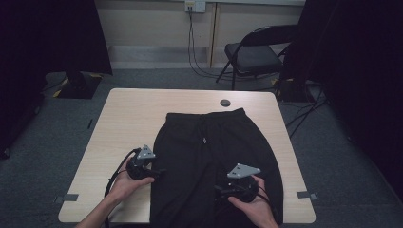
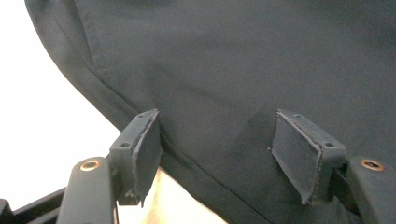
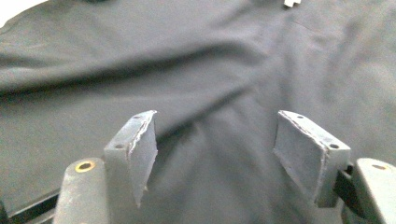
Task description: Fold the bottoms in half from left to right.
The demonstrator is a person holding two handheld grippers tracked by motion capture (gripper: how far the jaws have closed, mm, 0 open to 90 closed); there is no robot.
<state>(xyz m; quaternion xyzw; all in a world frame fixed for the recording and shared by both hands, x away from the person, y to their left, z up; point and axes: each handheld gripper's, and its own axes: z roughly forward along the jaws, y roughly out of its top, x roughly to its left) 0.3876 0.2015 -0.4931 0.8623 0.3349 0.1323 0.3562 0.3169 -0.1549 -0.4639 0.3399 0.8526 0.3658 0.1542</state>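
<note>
A pair of black trousers [image 1: 209, 152] lies flat on the light wooden table [image 1: 133, 114], waistband and drawstring toward the far side. My left gripper [image 1: 159, 172] sits at the garment's left edge, held in a hand. In the left gripper view its jaws [image 2: 217, 140] stand wide apart over the side seam [image 2: 140, 112], pads clear of the cloth. My right gripper [image 1: 218, 190] is over the lower right part of the trousers. In the right gripper view it is open [image 3: 217, 140] above wrinkled black cloth [image 3: 201, 70], with nothing pinched.
A round dark grommet [image 1: 225, 102] sits near the table's far edge. A folding chair [image 1: 252, 52] and wall cables [image 1: 195, 57] stand beyond the table. Black curtains hang at both sides. Bare tabletop lies left of the trousers.
</note>
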